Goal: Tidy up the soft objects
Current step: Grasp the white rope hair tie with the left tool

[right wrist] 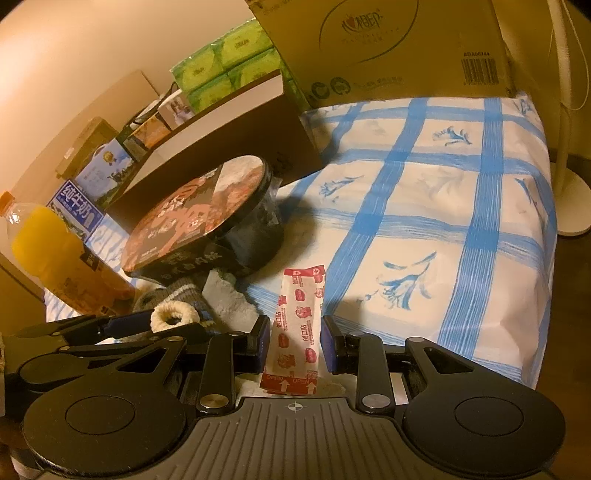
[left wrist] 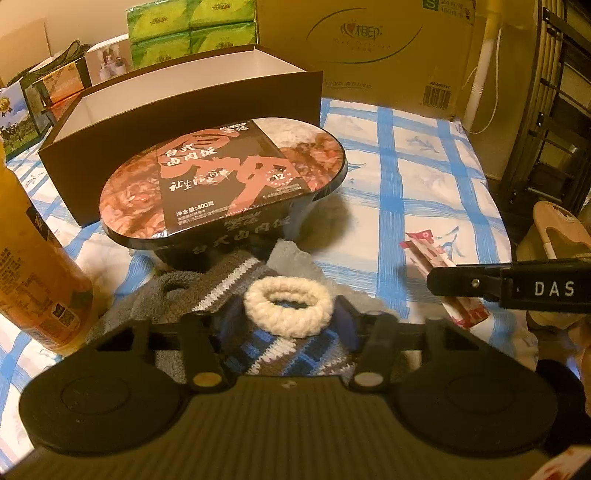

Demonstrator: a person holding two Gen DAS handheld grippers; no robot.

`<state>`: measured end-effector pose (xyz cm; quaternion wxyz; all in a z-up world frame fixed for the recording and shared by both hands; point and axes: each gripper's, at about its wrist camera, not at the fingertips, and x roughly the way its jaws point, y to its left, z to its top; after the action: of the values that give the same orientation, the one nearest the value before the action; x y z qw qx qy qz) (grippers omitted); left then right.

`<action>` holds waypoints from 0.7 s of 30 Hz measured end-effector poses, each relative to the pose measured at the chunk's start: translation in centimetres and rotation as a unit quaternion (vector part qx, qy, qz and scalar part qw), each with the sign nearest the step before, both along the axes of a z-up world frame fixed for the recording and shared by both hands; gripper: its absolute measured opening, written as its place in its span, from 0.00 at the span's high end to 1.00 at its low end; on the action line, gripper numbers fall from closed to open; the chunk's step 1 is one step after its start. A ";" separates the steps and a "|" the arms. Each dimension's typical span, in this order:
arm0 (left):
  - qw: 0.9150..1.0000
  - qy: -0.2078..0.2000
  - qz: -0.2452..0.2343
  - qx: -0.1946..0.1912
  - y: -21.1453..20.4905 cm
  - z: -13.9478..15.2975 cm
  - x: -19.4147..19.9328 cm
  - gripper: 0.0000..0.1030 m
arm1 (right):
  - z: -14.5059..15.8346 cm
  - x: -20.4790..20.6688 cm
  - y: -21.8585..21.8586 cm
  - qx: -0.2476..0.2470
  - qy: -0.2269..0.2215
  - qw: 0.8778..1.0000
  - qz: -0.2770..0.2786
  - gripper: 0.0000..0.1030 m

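A cream fluffy hair tie (left wrist: 289, 309) lies on a blue-grey patterned knit sock (left wrist: 291, 350) over a grey striped sock (left wrist: 207, 291) and a pale fuzzy cloth (left wrist: 291, 254). My left gripper (left wrist: 288, 325) is open, its fingers on both sides of the hair tie and sock. The hair tie also shows in the right wrist view (right wrist: 173, 315). My right gripper (right wrist: 295, 339) is open around a red-and-white bandage packet (right wrist: 297, 321) lying on the checked cloth; its finger (left wrist: 480, 284) shows at right in the left wrist view.
A black oval instant-rice bowl (left wrist: 225, 181) sits just behind the socks. An open brown box (left wrist: 177, 110) stands behind it. An orange juice bottle (left wrist: 33, 273) stands at left. Green tissue packs (left wrist: 192, 29) and a cardboard carton (left wrist: 369, 44) are at the back. The blue-checked cloth (left wrist: 413, 177) covers the right.
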<state>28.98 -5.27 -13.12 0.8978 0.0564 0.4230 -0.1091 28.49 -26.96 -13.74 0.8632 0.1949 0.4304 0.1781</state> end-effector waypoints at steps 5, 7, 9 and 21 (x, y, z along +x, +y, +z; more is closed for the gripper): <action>1.000 -0.005 -0.004 0.006 0.1 0.3 -0.4 0.71 | 0.0 0.1 -0.1 0.003 -0.003 1.000 0.003 0.71; 1.000 -0.003 -0.003 0.003 0.2 0.6 -0.5 0.77 | 0.2 0.2 -0.1 0.004 -0.006 1.000 0.006 0.71; 1.000 -0.006 0.001 0.001 0.5 1.1 -0.7 0.78 | 0.4 0.4 -0.1 0.004 -0.010 1.000 0.009 0.71; 0.997 -0.052 0.062 0.011 2.7 5.8 0.7 0.78 | 3.4 3.1 -0.6 -0.005 -0.061 0.997 0.036 0.71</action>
<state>29.69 -2.52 -7.36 0.9228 0.0454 0.3798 -0.0460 31.59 -27.60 -10.37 0.8818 0.1635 0.3845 0.2186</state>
